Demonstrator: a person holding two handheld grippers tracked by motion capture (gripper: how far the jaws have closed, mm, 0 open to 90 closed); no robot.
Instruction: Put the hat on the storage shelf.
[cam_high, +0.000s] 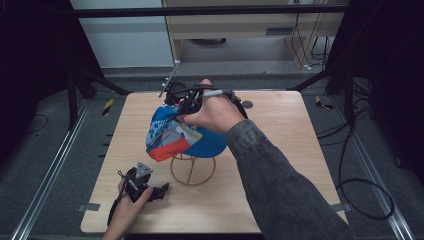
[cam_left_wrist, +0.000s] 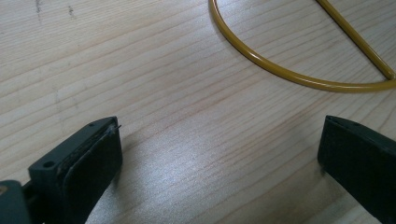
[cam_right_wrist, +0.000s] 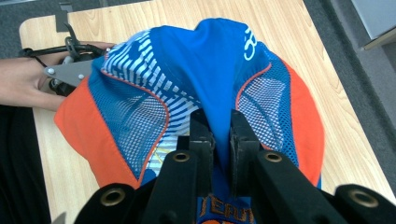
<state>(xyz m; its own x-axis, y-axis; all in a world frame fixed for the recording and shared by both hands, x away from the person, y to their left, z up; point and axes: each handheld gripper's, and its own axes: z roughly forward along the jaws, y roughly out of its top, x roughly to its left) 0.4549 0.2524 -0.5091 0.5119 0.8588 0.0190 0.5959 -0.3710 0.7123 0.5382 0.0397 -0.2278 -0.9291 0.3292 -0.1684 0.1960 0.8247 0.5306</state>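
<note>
A blue cap (cam_high: 175, 135) with white stripes, mesh panels and an orange brim hangs over a yellow wire stand (cam_high: 192, 170) in the middle of the wooden table (cam_high: 280, 165). My right gripper (cam_high: 176, 100) is above the cap's far side, shut on a pinched fold of the cap's blue fabric (cam_right_wrist: 219, 98); its two jaws squeeze the cloth between them (cam_right_wrist: 222, 140). My left gripper (cam_high: 161, 191) rests on the table near the front left, open, with bare wood between its jaws (cam_left_wrist: 219, 154). The stand's yellow ring base (cam_left_wrist: 280, 72) curves just beyond it.
The table's front edge is close behind the left hand. Metal rails (cam_high: 50, 170) run along the floor on both sides, and cables (cam_high: 360, 190) lie on the floor at the right. A black frame bar (cam_high: 210, 11) crosses at the back.
</note>
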